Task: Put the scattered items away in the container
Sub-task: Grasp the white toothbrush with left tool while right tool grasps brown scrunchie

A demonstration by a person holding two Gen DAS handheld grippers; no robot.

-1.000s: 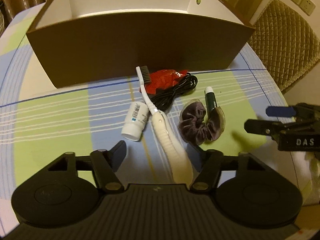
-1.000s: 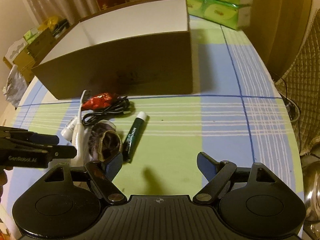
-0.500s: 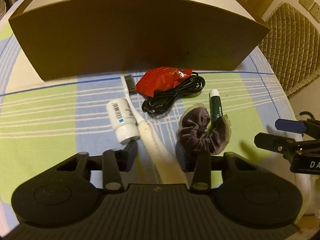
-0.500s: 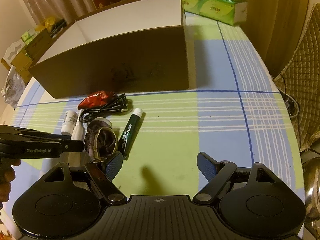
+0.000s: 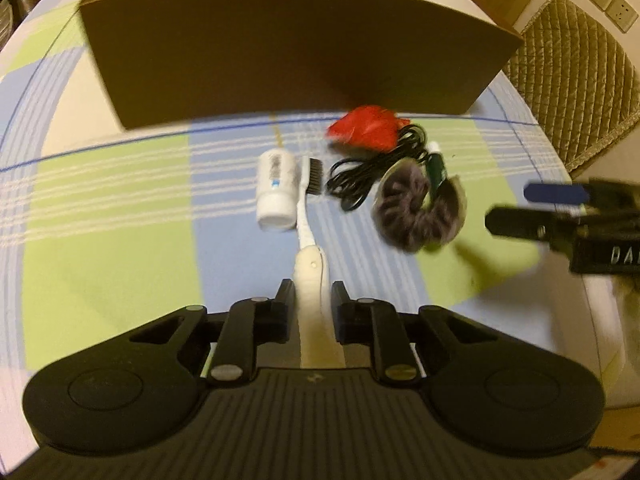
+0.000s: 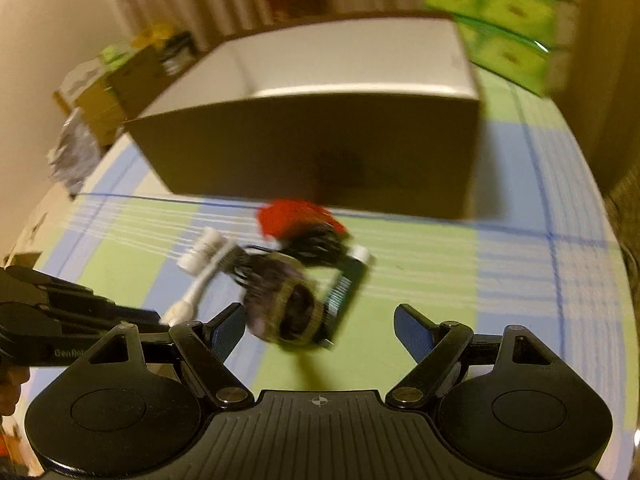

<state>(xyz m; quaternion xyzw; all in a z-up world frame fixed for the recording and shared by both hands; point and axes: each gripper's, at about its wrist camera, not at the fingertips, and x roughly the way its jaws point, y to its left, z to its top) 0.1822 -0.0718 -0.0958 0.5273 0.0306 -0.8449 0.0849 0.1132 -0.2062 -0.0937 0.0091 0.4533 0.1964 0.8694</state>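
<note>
My left gripper (image 5: 313,292) is shut on the cream handle of a toothbrush (image 5: 307,216), whose dark bristles point toward the brown cardboard box (image 5: 288,60). Beside it lie a white bottle (image 5: 276,190), a red wrapper (image 5: 366,130), a black cable (image 5: 372,168), a purple scrunchie (image 5: 416,212) and a green tube (image 5: 436,166). My right gripper (image 6: 320,328) stands open just in front of the scrunchie (image 6: 288,304) and the tube (image 6: 348,280), holding nothing. The left gripper (image 6: 132,316) shows at the left of the right wrist view.
The box (image 6: 320,148) is open-topped with a white inside and stands on a checked blue and green tablecloth (image 5: 108,240). Green tissue packs (image 6: 504,12) sit behind it. A quilted chair (image 5: 572,80) stands past the table's right edge. Cartons (image 6: 120,76) are piled beyond the left.
My left gripper's jaws have come together on the toothbrush handle, and the brush has swung straight. The right gripper has shifted left toward the scrunchie and rolled; its view is blurred.
</note>
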